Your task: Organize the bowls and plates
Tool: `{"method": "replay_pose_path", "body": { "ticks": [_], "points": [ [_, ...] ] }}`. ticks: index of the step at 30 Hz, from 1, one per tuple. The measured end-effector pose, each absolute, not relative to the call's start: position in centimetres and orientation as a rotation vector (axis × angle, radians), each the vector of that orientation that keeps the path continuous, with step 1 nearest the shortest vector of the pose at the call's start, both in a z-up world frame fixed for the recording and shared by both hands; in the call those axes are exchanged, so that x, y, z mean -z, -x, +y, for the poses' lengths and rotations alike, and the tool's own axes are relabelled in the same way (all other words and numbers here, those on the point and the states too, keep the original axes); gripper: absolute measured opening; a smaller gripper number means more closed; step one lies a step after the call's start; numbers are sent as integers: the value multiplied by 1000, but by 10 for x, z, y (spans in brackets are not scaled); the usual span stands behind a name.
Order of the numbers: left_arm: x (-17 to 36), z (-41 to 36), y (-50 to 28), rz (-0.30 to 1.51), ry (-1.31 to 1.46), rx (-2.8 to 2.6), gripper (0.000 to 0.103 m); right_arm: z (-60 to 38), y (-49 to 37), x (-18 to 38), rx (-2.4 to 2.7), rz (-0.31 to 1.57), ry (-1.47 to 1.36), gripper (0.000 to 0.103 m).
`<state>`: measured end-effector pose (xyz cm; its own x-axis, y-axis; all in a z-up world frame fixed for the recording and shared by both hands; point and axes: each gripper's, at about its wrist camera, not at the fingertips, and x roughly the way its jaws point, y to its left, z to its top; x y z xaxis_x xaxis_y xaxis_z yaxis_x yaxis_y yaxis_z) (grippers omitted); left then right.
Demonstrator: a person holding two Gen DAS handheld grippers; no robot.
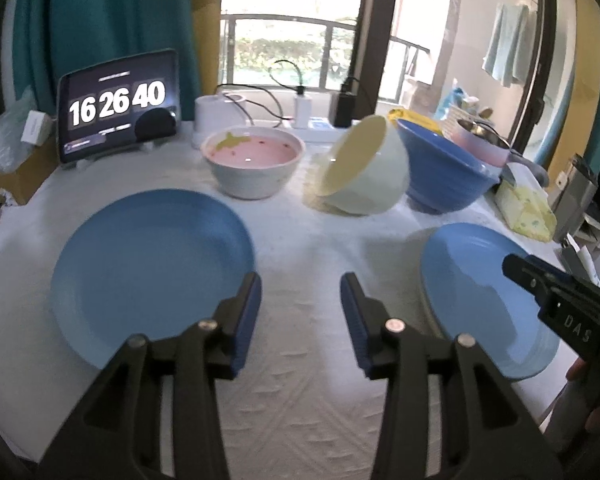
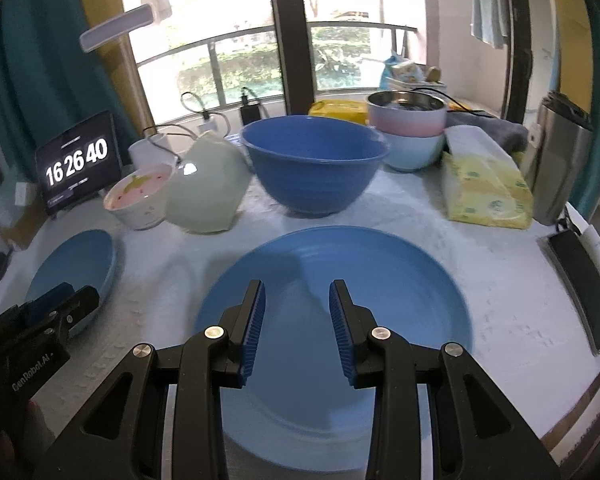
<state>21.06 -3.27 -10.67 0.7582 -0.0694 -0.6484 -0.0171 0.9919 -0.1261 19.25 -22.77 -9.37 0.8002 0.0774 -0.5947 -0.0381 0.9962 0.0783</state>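
Observation:
Two blue plates lie on the white tablecloth: the left plate and the right plate, which rests on a pale plate beneath it. Behind them stand a white bowl with a pink inside, a pale green bowl tipped on its side and a large blue bowl. My left gripper is open and empty between the two plates. My right gripper is open and empty above the right plate.
A tablet showing a clock stands at the back left. Stacked pink and light blue bowls, a yellow tissue pack, a steel flask and a phone sit at the right. Cables and chargers lie by the window.

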Motion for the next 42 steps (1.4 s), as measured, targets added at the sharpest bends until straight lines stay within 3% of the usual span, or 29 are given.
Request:
{"method": "replay_pose_path", "body": {
  "ticks": [42],
  "points": [
    [138, 144, -200, 702, 288, -291, 43, -62, -237, 108, -249, 726, 115, 35]
  ]
}}
